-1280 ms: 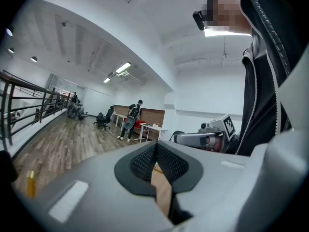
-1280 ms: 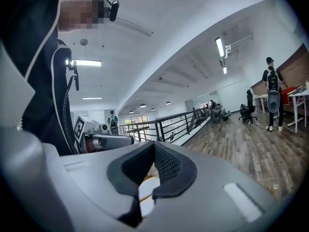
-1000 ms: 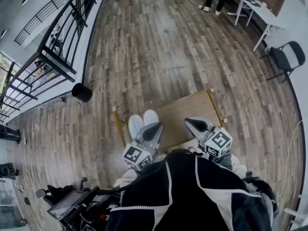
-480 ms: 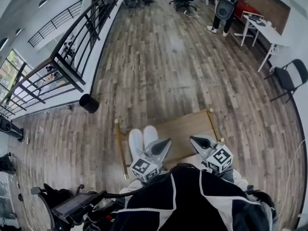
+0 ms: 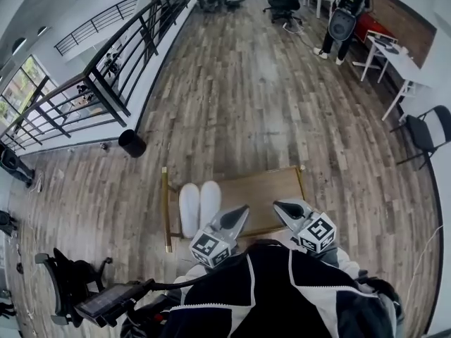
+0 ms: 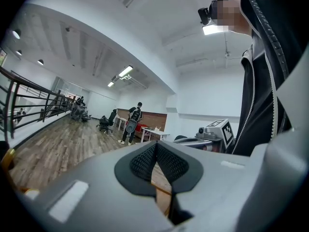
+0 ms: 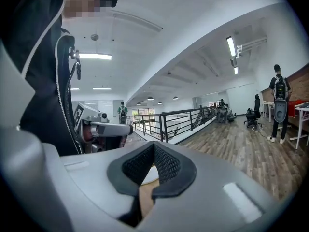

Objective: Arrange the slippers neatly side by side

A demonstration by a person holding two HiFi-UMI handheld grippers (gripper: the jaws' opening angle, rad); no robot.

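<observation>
Head view: two white slippers (image 5: 199, 206) lie side by side, touching, at the left end of a low wooden table (image 5: 264, 187). The left gripper (image 5: 242, 210) and right gripper (image 5: 279, 204) hover over the table's near edge, both with jaws pressed together, holding nothing.

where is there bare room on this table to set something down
The wooden table is bare on its right part, from the white slippers across to its right edge. The slippers crowd the left end. At the near edge the shut left hand-held gripper and right hand-held gripper hang over it.
</observation>
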